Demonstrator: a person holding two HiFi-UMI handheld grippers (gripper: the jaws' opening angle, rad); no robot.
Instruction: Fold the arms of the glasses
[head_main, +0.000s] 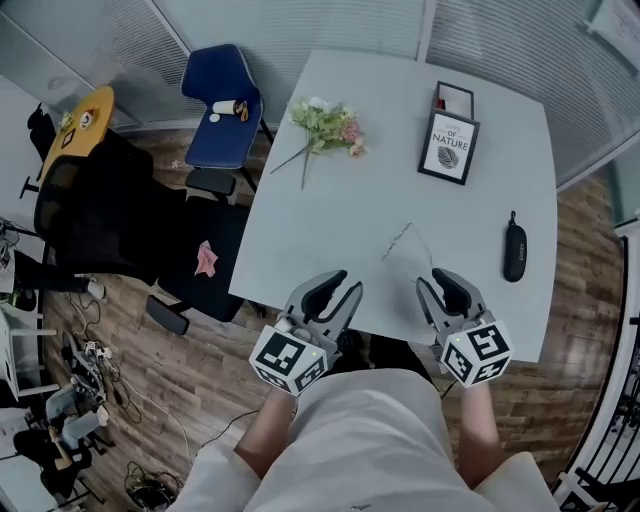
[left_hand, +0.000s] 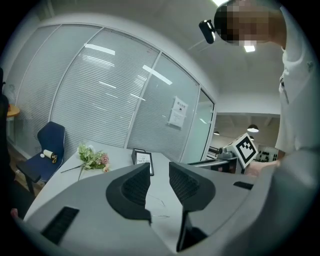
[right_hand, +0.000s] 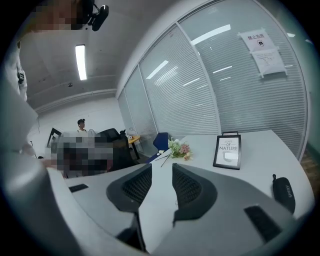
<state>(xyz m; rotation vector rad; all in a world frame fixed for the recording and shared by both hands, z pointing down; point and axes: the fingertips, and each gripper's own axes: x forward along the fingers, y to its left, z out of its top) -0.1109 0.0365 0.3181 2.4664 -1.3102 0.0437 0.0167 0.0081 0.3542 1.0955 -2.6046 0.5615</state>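
Hand-held gripper (head_main: 338, 287) parted, glasses (head_main: 406, 240) seemingly diagonal

Left gripper (head_main: 346, 283) and right gripper (head_main: 434, 281) side by side, close in front of torso, both pointing forward. Fingers of each a little apart, nothing between them. Marker cubes face up. Bare forearms (head_main: 266, 440) run back toward body.

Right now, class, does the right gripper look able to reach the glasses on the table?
Probably yes: the right gripper is open and empty, the glasses lie just ahead of it on bare table, and the black case sits off to the side.
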